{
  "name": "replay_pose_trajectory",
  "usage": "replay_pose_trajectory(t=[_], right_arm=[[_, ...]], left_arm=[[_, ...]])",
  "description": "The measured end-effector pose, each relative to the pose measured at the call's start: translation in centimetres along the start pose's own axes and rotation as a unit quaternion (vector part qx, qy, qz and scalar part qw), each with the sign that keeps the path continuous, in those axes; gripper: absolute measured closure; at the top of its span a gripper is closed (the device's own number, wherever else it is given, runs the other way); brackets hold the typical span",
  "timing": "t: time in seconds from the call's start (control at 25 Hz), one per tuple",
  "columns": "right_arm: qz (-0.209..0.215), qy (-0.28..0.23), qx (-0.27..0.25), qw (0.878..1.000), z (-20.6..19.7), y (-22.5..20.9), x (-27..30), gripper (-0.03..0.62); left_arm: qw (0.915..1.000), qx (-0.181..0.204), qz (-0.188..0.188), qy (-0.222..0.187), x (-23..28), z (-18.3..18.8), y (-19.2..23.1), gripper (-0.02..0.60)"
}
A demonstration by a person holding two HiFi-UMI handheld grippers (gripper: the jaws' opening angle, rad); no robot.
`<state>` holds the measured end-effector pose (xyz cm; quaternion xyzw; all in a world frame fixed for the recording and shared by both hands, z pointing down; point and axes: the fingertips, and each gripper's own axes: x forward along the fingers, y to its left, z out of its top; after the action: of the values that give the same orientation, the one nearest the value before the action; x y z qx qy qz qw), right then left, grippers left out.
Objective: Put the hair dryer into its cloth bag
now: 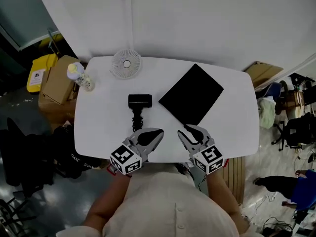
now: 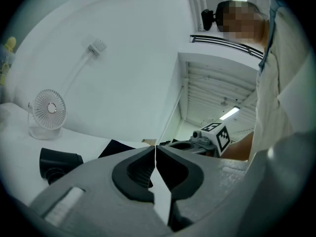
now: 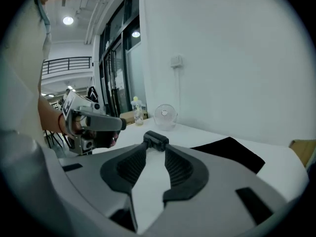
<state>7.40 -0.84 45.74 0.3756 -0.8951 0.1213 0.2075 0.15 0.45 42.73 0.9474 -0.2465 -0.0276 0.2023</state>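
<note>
"Two grippers over the near edge of the bench [image 1: 98, 127], is that how you see it?"

"Yes. The left gripper [image 1: 157, 132] has its jaws pressed together, tip to tip, with nothing caught in them. The right gripper [image 1: 192, 130] has its jaws spread wide, and only bare bench top shows between the pads."

"Where is the hair dryer [image 1: 139, 105]?"

"Lying flat on the bench, a little left of the middle. Its black head points away from the person and its handle runs back toward them. The end of the handle lies just beside the tip of the left gripper; I cannot tell if they touch."

"And the cloth bag [image 1: 191, 94]?"

"Flat on the bench to the right of the hair dryer, black, turned so one corner points at the person. It lies near the hair dryer but apart from it. That near corner is just beside the right gripper's jaws."

"So the hair dryer is not in the bag?"

"No, it lies wholly outside it, on the white top."

"Anything else up there?"

"A small white fan [image 1: 125, 63] stands at the far edge, beyond the hair dryer's head, and a bottle [image 1: 81, 76] stands near the far left corner. Both are well apart from the grippers."

"How do the grippers sit?"

"Side by side, the left one about level, the right one tipped down toward the bench."
</note>
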Motion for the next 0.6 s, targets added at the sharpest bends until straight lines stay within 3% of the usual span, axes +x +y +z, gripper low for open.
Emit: replay_pose_trajectory(t=[0.36,0.6], right_arm=[[-0.009,0.113,-0.058,0.992,-5.6,-4.0,4.5,0.465],[-0.013,0.161,-0.079,0.984,-8.3,-5.2,7.1,0.479]], left_arm=[[0.9992,-0.015,-0.007,0.037,2.3,-3.1,1.0,0.569],[0.9986,-0.026,-0.003,0.047,3.5,-4.4,2.0,0.569]])
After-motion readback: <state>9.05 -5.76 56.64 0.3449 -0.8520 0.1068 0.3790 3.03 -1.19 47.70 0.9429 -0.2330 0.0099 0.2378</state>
